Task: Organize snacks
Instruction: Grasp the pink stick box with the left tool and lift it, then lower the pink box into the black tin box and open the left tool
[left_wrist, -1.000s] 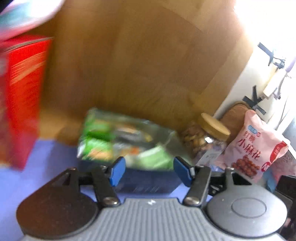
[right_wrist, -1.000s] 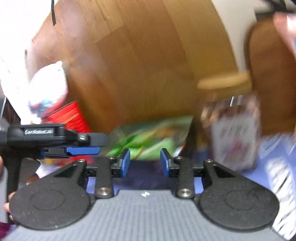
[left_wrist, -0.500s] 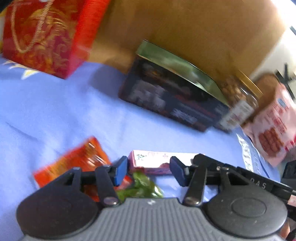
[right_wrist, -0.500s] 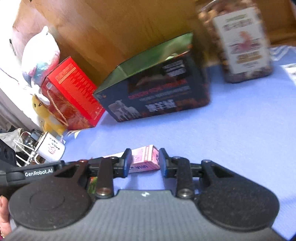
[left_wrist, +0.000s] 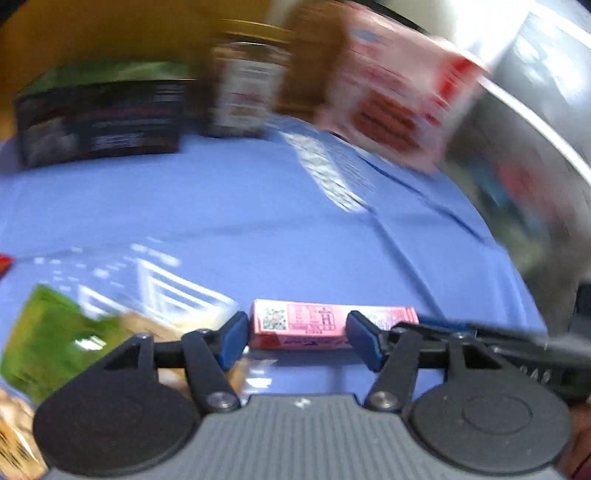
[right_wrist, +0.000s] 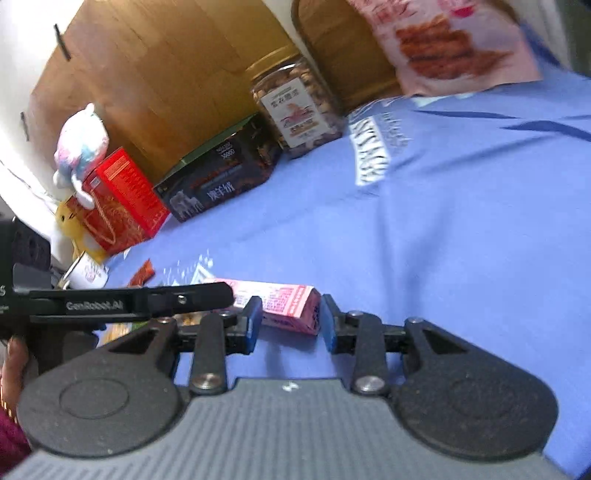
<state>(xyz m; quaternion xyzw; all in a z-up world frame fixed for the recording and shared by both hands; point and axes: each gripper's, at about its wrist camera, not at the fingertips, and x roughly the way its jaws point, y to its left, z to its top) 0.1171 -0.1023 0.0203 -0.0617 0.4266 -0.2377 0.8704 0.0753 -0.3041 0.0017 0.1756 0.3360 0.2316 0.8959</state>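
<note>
A long pink snack box (left_wrist: 314, 325) lies on the blue cloth (left_wrist: 221, 206). My left gripper (left_wrist: 295, 338) is open, its jaws on either side of the box's left part. My right gripper (right_wrist: 290, 323) is open around the box's end (right_wrist: 291, 306), not visibly pressing it. The right gripper's fingers (left_wrist: 443, 326) show at the box's right end in the left wrist view. A green and clear snack bag (left_wrist: 74, 332) lies left of the box.
At the back stand a dark box (right_wrist: 218, 181), a nut jar (right_wrist: 299, 103), a pink snack bag (right_wrist: 450, 44), a red box (right_wrist: 122, 199) and a plush toy (right_wrist: 83, 144). An orange packet (right_wrist: 142, 273) lies left. The left gripper's arm (right_wrist: 122, 301) crosses the right wrist view.
Both grippers have dropped low to the cloth and closed in on the pink box. The left view has swung right, so the red box has left it.
</note>
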